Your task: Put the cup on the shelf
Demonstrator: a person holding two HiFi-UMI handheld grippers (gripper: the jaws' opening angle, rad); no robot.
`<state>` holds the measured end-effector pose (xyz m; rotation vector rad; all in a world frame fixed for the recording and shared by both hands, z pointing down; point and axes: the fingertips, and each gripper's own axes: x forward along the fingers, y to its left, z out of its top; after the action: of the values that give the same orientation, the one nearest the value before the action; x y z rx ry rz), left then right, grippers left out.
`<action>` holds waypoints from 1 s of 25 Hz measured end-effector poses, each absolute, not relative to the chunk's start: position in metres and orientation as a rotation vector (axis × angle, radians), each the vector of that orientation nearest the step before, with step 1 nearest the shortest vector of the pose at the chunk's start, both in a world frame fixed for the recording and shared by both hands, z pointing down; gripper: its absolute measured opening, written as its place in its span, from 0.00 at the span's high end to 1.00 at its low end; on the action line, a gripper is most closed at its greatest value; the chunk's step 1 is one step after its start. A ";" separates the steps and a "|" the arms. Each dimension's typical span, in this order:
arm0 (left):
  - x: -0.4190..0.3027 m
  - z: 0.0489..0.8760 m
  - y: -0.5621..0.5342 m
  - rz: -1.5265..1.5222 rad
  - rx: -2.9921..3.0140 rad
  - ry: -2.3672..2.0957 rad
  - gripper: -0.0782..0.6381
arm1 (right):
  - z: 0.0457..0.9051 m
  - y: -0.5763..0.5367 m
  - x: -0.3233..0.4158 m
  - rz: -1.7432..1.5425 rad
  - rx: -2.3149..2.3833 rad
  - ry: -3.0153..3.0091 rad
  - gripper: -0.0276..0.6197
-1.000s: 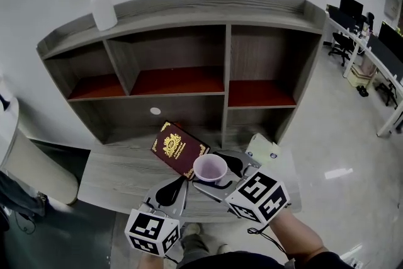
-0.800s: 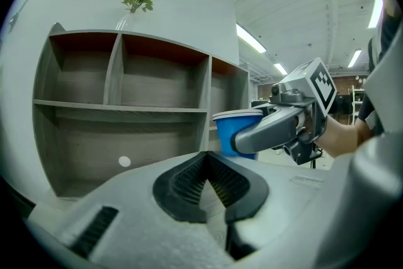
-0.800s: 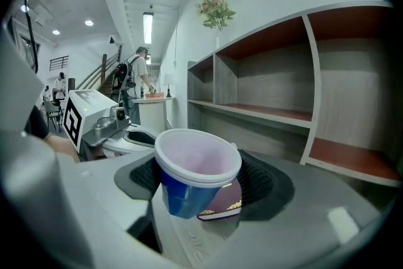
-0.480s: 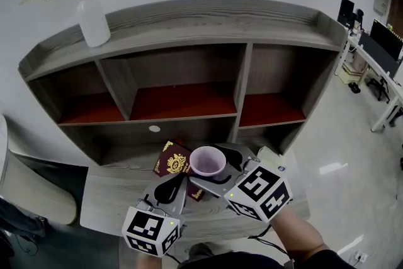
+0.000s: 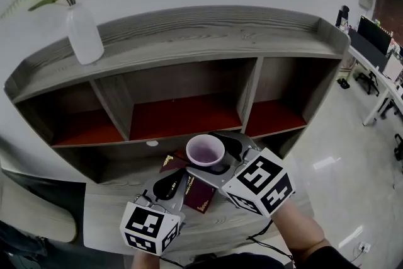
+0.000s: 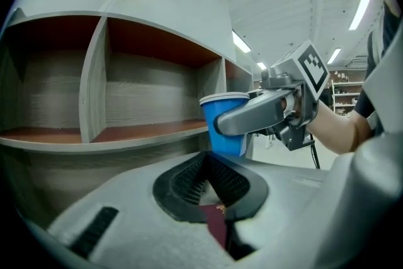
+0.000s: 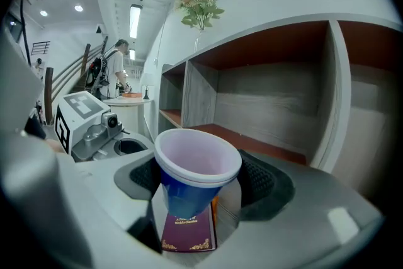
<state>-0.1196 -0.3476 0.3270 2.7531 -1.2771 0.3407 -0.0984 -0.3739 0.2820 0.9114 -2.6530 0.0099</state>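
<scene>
A blue cup [image 5: 204, 150] with a pale inside stands upright between the jaws of my right gripper [image 5: 211, 155], which is shut on it just below the rim. It hangs above the desk, in front of the lower edge of the wooden shelf [image 5: 189, 72], near the middle red-floored compartment [image 5: 179, 118]. In the right gripper view the cup [image 7: 192, 176] fills the gap between the black pads [image 7: 264, 181]. My left gripper [image 5: 169, 188] sits lower left with jaws shut on nothing; from its view the cup [image 6: 225, 126] is ahead to the right. A dark red book [image 5: 201, 196] lies on the desk below.
A white vase [image 5: 84, 34] with flowers stands on the shelf top at the left. The grey desk [image 5: 104, 223] runs under the shelf. Office desks and chairs [image 5: 378, 66] lie far right. A person [image 7: 117, 66] stands far off in the right gripper view.
My right gripper has carried the cup up and forward, off the book and toward the shelf. The shelf now looks nearer. The left gripper has stayed low beside it.
</scene>
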 end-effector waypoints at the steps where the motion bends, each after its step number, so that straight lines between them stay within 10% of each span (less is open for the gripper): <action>1: -0.120 0.325 -0.351 0.340 2.763 -1.268 0.90 | 0.277 -0.378 -0.100 0.000 0.922 -2.652 0.41; 25: -0.140 0.312 -0.404 0.253 2.827 -1.156 0.90 | 0.244 -0.472 -0.113 -0.067 1.155 -2.562 0.41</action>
<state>-0.1396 -0.4042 0.3121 2.8269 -1.1563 0.2535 -0.1128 -0.4717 0.2444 1.1549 -2.5624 -0.0668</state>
